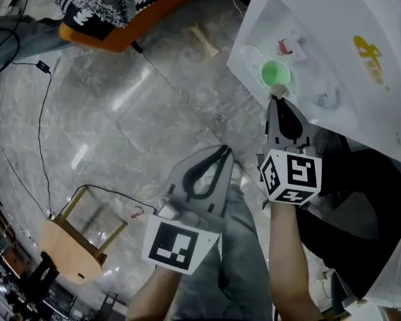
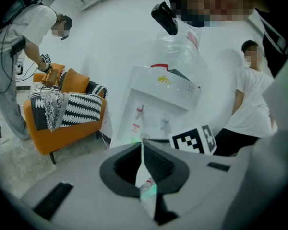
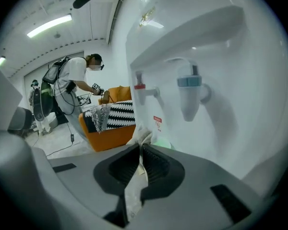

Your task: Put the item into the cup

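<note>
Our right gripper [image 1: 279,100], shut on a pale crumpled item [image 3: 140,137], sits just on the near side of the green cup [image 1: 275,72] in the water dispenser [image 1: 334,32], while our left gripper [image 1: 223,151], pinching a white sachet [image 2: 145,174], hangs well back.

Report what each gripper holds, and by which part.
The right gripper pinches a thin pale sachet below its crumpled top edge; the left gripper clamps a flat white sachet edge-on along its length.

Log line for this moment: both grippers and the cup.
left gripper: shut on wrapper | right gripper: shut on packet, tips at green cup | packet: not yet released
</note>
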`<state>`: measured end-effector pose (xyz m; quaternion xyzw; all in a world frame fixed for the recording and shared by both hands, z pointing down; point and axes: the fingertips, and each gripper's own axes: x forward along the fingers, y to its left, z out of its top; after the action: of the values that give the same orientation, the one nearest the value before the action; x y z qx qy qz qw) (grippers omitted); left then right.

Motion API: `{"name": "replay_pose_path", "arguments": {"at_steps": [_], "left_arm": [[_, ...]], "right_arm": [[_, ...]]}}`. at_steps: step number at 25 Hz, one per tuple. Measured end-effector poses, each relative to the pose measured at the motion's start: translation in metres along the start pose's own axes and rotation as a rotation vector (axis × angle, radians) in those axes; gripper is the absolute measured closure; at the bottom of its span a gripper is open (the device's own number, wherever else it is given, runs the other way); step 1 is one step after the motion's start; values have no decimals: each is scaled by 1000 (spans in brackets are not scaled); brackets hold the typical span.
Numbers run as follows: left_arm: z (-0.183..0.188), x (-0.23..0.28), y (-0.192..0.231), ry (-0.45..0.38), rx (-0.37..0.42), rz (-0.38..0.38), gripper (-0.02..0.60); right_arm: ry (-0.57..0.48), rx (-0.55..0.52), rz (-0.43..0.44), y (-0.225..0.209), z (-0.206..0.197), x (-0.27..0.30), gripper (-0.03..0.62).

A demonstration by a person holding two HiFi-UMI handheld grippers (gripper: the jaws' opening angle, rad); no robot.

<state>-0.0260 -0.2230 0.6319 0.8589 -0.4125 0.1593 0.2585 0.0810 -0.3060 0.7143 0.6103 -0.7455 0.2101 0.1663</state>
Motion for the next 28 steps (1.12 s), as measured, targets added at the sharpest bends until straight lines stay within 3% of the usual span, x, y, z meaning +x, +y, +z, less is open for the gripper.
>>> {"name": "replay_pose_path", "arguments": {"at_steps": [16,28], "left_arm": [[-14,4,23,45,-12,21,568],[-18,-2,34,51,-11,55,568]], "right_arm": [[9,-24,-144,-27,2,38,564],[-7,-16,-147,-29,0,39,560]]}}
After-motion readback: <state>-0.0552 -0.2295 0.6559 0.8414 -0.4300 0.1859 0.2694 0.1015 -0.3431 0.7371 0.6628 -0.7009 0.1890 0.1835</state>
